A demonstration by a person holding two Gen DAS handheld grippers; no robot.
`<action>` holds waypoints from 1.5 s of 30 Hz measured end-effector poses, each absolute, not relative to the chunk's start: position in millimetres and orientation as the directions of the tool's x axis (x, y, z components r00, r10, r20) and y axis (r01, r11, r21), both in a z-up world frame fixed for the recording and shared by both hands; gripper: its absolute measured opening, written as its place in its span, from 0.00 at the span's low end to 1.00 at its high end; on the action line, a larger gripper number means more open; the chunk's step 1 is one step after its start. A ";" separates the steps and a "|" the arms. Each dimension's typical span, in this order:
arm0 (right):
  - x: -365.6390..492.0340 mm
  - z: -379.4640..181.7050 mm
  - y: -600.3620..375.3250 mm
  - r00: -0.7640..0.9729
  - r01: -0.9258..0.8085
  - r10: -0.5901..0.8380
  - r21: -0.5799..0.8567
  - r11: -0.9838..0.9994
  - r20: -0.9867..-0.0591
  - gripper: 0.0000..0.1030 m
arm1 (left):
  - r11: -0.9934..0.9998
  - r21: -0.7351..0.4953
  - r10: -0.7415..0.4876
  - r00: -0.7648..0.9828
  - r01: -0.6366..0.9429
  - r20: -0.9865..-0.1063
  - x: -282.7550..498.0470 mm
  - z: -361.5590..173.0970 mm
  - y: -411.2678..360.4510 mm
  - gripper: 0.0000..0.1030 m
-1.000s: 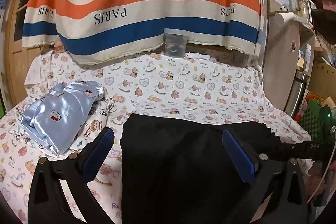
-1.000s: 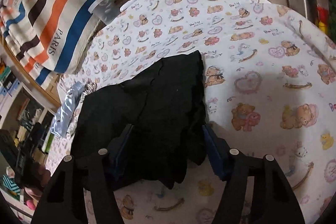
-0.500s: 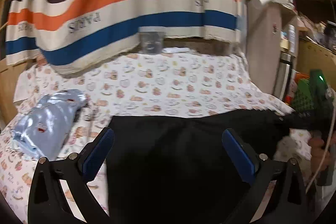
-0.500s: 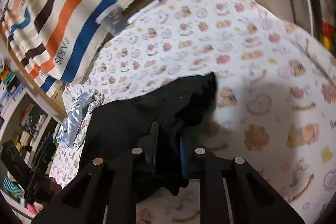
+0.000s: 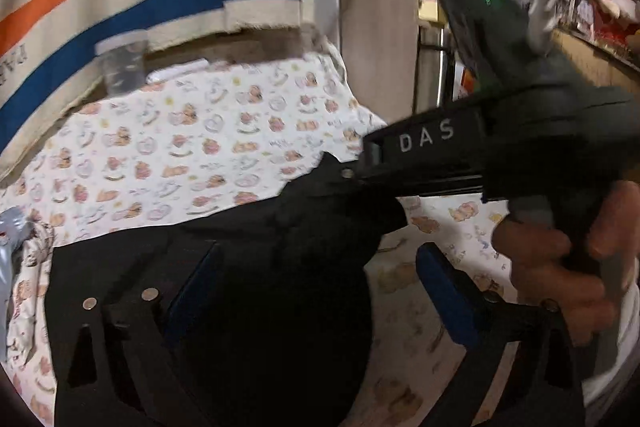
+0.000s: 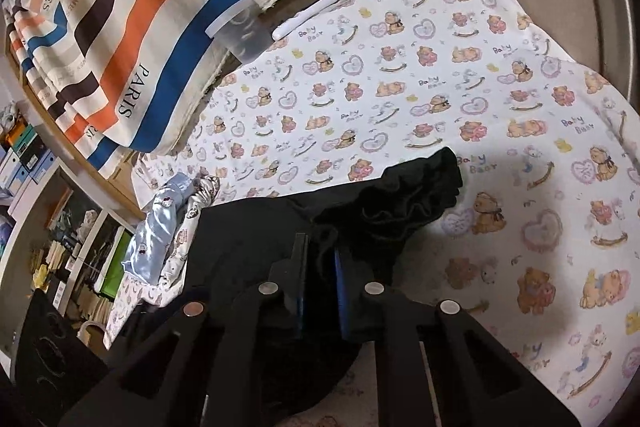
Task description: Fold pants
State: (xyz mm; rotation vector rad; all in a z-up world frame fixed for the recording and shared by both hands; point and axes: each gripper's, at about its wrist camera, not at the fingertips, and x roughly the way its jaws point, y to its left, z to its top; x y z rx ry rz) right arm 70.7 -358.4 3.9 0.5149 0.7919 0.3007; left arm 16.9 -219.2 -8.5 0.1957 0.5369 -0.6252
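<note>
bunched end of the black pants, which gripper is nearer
Right. The right gripper is shut on the black pants beside that bunch; the left gripper is open, farther along them.

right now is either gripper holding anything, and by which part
The right gripper is shut on the black pants, pinching bunched fabric at their near edge. The left gripper is open, holding nothing.

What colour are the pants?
Black pants, clearest in the right wrist view.

Count: 1 black pants (image 6: 280,227), 1 blue garment (image 6: 156,227), 1 cup (image 6: 240,27). Grippers: 2, left (image 5: 316,291), right (image 6: 320,279). Striped cloth (image 6: 160,7): 1.
</note>
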 end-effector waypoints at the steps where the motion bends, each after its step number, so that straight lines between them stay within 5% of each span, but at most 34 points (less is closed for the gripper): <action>1: 71.0 4.0 -359.0 0.666 -0.073 0.448 0.546 0.835 -0.597 0.11 | 0.798 0.011 -0.502 0.674 0.603 -0.542 20.4 -10.6 -224.3 0.80; 9: 69.0 3.3 -370.4 0.647 -0.109 0.485 0.559 0.822 -0.588 0.11 | 0.809 -0.045 -0.505 0.653 0.586 -0.565 38.8 -19.1 -240.0 0.67; 11: 68.3 2.7 -374.0 0.643 -0.112 0.498 0.572 0.812 -0.582 0.11 | 0.810 -0.036 -0.500 0.658 0.585 -0.563 38.8 -18.9 -245.2 0.60; 13: 67.0 3.3 -376.4 0.640 -0.118 0.509 0.581 0.805 -0.575 0.11 | 0.812 -0.031 -0.493 0.655 0.583 -0.573 40.8 -20.0 -249.7 0.40; 18: 65.5 2.7 -396.4 0.648 -0.079 0.511 0.617 0.783 -0.565 0.17 | 0.817 -0.087 -0.506 0.635 0.570 -0.584 48.8 -21.2 -244.0 0.29; 19: 65.4 1.4 -402.7 0.651 -0.061 0.510 0.631 0.773 -0.562 0.23 | 0.819 -0.089 -0.505 0.639 0.566 -0.581 48.8 -20.4 -242.1 0.28; 21: 62.6 -1.8 -417.9 0.678 -0.002 0.487 0.661 0.750 -0.551 0.60 | 0.826 -0.095 -0.503 0.649 0.556 -0.570 47.8 -17.6 -237.3 0.28; 22: 60.5 -3.4 -424.5 0.695 0.019 0.475 0.675 0.738 -0.540 0.64 | 0.828 -0.100 -0.504 0.653 0.552 -0.565 46.8 -16.0 -234.6 0.27; 33: 98.7 -46.4 -419.6 0.574 0.098 0.571 0.742 0.663 -0.587 0.70 | 0.833 -0.123 -0.514 0.671 0.539 -0.535 44.0 -7.1 -216.1 0.27; 40: 120.3 -62.3 -420.6 0.561 0.144 0.668 0.852 0.504 -0.490 0.70 | 0.831 -0.129 -0.522 0.678 0.542 -0.518 38.6 -4.6 -202.8 0.27; 45: 124.2 -59.8 -420.0 0.588 0.191 0.633 0.847 0.497 -0.504 0.79 | 0.829 -0.127 -0.525 0.680 0.545 -0.512 33.4 -5.0 -192.9 0.27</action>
